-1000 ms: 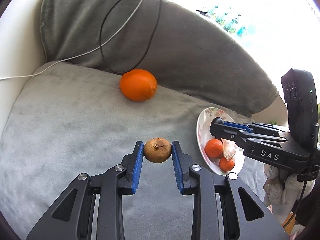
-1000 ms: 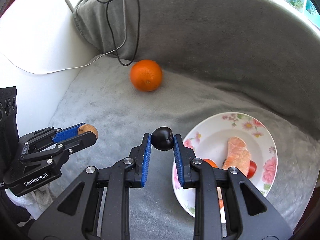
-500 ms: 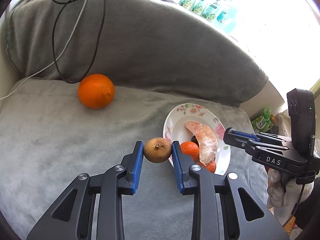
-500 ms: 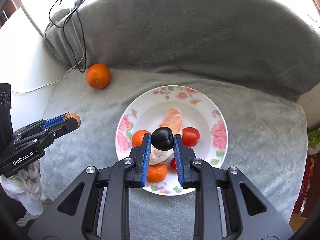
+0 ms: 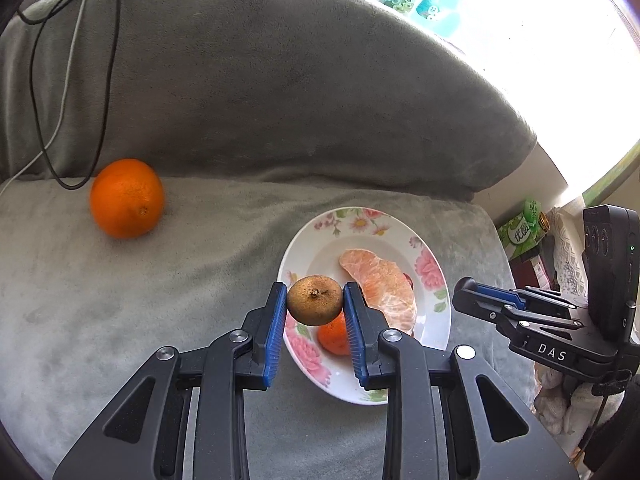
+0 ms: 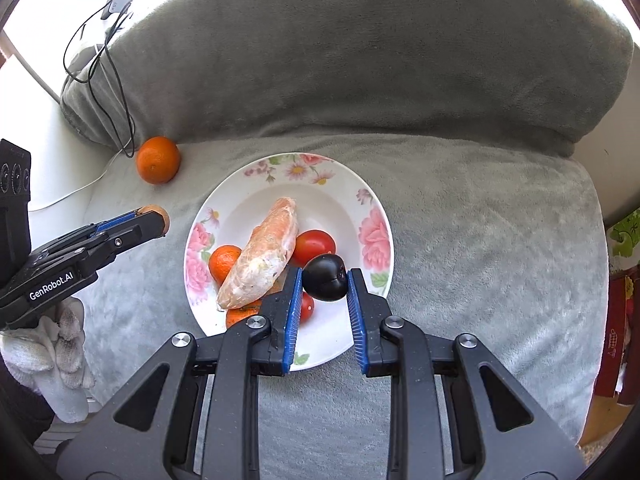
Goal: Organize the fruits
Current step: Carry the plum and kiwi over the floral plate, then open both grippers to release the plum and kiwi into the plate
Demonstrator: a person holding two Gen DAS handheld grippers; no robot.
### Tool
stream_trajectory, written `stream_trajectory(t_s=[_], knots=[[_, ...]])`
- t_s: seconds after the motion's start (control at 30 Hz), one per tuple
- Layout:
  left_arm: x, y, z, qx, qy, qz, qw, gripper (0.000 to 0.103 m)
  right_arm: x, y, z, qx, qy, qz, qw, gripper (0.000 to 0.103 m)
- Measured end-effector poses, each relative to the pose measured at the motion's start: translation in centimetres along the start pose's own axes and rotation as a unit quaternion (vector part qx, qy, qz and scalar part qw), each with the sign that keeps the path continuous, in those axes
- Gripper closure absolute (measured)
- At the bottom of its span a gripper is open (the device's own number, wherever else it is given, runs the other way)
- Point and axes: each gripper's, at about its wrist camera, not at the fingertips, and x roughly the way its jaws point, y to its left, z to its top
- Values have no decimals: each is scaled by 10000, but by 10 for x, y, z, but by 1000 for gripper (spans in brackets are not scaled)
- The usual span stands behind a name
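My left gripper (image 5: 315, 312) is shut on a small brown fruit (image 5: 315, 305) and holds it over the near left rim of the flowered plate (image 5: 434, 336). My right gripper (image 6: 323, 280) holds a dark plum (image 6: 325, 277) over the plate's (image 6: 340, 196) right side; the jaws look slightly parted, the plum against the right pad. The plate holds a peeled citrus segment (image 6: 264, 260), small mandarins (image 6: 224, 262) and red tomatoes (image 6: 316, 242). A big orange (image 5: 127, 198) lies on the cushion at the left; it also shows in the right wrist view (image 6: 158, 159).
A grey sofa back cushion (image 5: 280, 80) rises behind the seat. Black and white cables (image 5: 72, 80) hang down beside the orange. Green packets (image 5: 524, 228) and clutter stand off the sofa's right end. A white wall (image 6: 48, 152) is at the left.
Both grippers have moved over the plate with their fruits. The left swung right, off the cushion to the plate's rim. The right gripper's jaws have opened a little round the plum.
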Motion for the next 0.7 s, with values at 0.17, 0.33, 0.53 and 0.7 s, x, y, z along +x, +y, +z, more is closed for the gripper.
stream_trajectory(t_s=[0.17, 0.33, 0.53, 0.7], knots=[[7, -4, 5, -8, 93, -30, 10000, 76, 2, -3, 0, 61, 40, 50, 10000, 79], [11, -8, 7, 53, 149, -68, 9999, 76, 8, -3, 0, 56, 112, 131, 9998, 79], [13, -11, 8, 76, 189, -91, 9998, 76, 11, 2, 2, -7, 108, 178, 9998, 79], [13, -13, 9, 103, 199, -74, 9997, 76, 11, 3, 5, -4, 112, 131, 9999, 75]])
